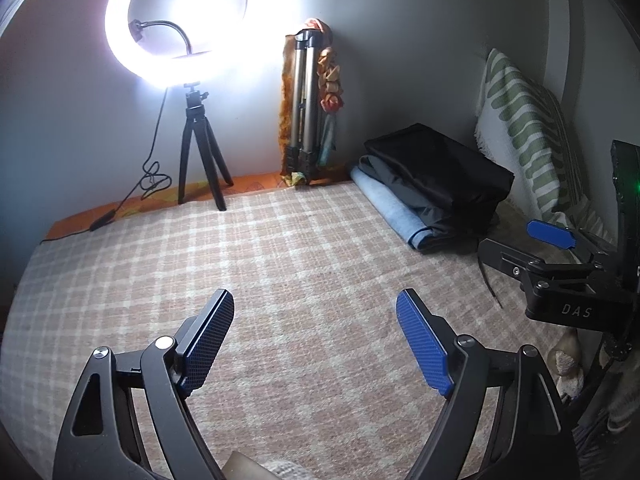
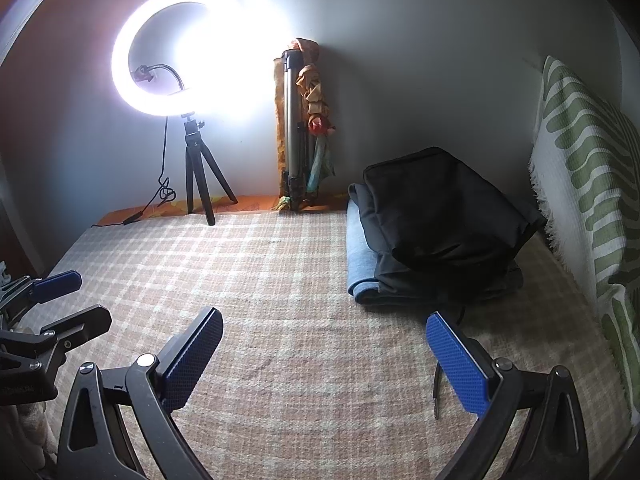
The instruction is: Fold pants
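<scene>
Both grippers hover low over the checked blanket (image 2: 280, 320), side by side. The left gripper (image 1: 316, 336) is spread wide and empty; so is the right gripper (image 2: 324, 356). The pants (image 2: 440, 216) lie in a folded stack at the far right, by the wall and beside the striped cushion (image 2: 580, 184), black on top, blue denim (image 2: 360, 256) at the bottom. The stack's long axis runs from near edge toward the wall. Best reach right, pinch only the top layer at its near edge, and pull it to open blanket
</scene>
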Demonstrator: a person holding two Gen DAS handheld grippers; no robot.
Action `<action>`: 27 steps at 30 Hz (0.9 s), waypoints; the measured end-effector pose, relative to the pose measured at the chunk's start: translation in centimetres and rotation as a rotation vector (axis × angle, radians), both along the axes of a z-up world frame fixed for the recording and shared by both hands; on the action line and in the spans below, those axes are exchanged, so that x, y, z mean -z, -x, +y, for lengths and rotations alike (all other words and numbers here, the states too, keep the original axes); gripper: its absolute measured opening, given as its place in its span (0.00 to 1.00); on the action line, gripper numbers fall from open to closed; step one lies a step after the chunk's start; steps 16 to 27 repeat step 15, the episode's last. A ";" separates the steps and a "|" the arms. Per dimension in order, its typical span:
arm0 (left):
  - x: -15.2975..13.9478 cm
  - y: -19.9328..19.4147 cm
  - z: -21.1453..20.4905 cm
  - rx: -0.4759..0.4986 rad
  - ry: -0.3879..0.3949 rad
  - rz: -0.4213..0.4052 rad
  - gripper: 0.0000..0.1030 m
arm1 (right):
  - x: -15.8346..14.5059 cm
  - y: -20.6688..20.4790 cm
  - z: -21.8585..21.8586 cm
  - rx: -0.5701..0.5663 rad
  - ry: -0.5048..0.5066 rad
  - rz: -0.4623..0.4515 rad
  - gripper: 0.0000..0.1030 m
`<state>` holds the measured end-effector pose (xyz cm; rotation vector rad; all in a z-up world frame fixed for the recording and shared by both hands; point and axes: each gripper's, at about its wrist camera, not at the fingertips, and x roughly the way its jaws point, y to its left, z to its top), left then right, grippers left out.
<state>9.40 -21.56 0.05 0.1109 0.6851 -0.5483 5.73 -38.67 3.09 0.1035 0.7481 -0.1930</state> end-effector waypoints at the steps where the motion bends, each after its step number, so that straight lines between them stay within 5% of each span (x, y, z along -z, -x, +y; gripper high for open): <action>1: 0.0 -0.1 0.1 -0.002 0.003 0.007 0.81 | 0.0 0.0 0.0 0.000 -0.001 0.000 1.00; 27: 0.3 -0.4 1.9 -0.054 -0.012 0.014 0.81 | 0.2 -0.6 0.4 -0.008 -0.004 0.006 1.00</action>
